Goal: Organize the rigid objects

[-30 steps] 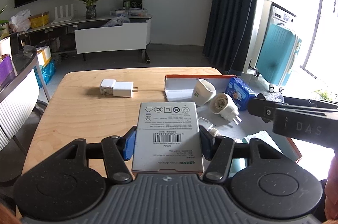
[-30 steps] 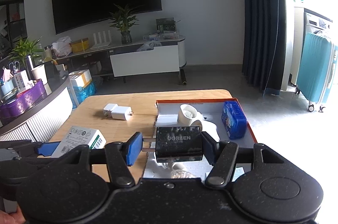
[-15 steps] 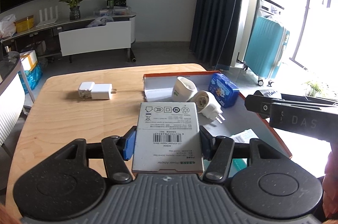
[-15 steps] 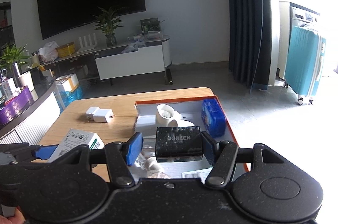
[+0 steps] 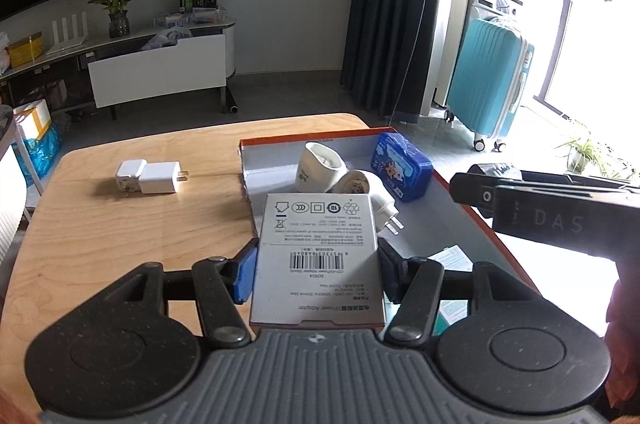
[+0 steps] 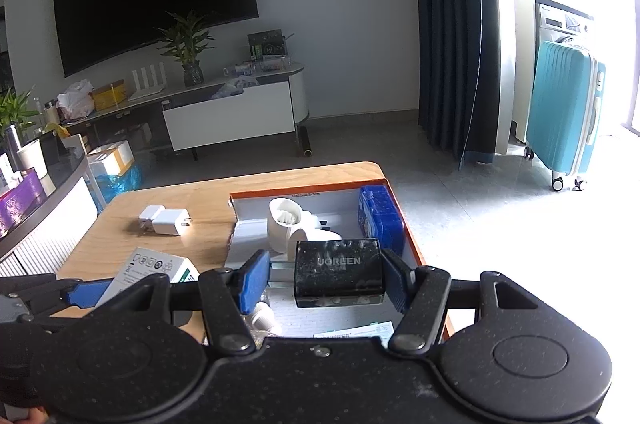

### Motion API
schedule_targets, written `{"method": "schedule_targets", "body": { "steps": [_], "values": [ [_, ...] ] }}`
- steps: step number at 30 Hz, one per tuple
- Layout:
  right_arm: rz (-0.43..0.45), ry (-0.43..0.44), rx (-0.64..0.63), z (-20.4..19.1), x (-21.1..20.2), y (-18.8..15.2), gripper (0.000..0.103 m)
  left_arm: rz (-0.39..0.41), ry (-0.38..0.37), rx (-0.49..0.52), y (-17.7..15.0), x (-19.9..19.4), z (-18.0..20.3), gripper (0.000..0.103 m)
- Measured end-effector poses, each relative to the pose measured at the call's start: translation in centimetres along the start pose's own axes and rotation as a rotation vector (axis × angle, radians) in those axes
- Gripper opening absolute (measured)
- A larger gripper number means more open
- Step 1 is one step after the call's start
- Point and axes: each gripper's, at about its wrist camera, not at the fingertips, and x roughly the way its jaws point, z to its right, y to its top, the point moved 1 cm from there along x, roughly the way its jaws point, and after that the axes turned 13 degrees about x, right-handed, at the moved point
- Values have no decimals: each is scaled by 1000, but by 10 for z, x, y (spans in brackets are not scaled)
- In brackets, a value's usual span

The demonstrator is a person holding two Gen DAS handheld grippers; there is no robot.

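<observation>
Gripping adapter box (image 5: pixel 318 256) and black charger (image 6: pixel 338 272), both jaws now hover nearer tray (image 5: pixel 472 207).

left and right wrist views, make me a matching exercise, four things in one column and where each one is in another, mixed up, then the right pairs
Things
1. grey adapter box
2. black UGREEN charger
3. white plug pair
4. blue tin

Places
A. lying in the orange-rimmed tray
B. held in the right tongs
C. on the bare wooden table, left of the tray
D. held in the left tongs

Pairs: 1-D, 2-B, 3-C, 4-A
</observation>
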Motion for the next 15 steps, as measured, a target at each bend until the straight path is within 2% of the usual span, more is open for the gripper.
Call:
{"method": "schedule_targets", "body": {
  "steps": [15],
  "values": [
    [-18,-22,0,5,22,7,73,-22,-33,10,9,20,7,59]
  ]
}}
